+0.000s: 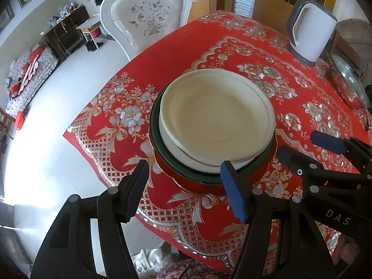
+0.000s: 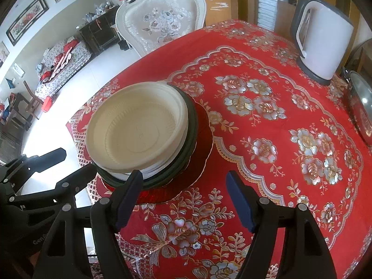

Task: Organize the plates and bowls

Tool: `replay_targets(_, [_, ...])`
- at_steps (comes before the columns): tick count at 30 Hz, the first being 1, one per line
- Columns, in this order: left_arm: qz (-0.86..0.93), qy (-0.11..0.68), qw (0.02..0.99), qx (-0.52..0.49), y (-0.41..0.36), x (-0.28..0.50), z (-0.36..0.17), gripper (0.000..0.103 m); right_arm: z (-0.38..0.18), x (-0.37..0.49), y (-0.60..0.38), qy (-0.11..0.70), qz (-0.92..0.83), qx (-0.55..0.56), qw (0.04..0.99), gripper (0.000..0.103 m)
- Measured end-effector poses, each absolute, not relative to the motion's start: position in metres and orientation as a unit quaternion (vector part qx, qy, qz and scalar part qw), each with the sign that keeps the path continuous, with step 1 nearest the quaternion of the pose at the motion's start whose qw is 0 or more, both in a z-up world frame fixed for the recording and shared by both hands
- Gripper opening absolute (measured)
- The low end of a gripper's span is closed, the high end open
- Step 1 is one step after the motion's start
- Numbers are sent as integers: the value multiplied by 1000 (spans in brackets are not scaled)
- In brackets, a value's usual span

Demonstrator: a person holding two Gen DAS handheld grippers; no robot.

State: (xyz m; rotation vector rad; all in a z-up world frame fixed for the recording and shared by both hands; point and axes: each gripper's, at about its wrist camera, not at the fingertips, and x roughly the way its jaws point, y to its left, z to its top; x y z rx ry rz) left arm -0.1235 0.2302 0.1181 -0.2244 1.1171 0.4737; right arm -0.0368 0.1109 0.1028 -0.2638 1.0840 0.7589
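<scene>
Both claws stand agape, nothing between the fingers. Left claw (image 1: 186, 190) hovers just short of the stack of plates and bowls (image 1: 216, 116), which sits straight ahead of it on the red-clothed worktop (image 1: 290, 107). Right claw (image 2: 183, 200) has the stack ahead and to its left.

Risk: cream top plate (image 2: 137, 125) sits off-centre over the dark bowls (image 2: 190, 125); a nudge at the rim could slide it off.

Kettle (image 2: 323, 39) and metal lid (image 2: 362, 107) lie well beyond the right claw, not obstructing. Chair (image 1: 148, 16) stands past the worktop's far edge.
</scene>
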Motion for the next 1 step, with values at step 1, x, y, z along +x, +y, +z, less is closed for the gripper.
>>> replay_targets(1, [221,524,816,-106,231,-123,118,65,103,-37,111,502,352,-122,781,74])
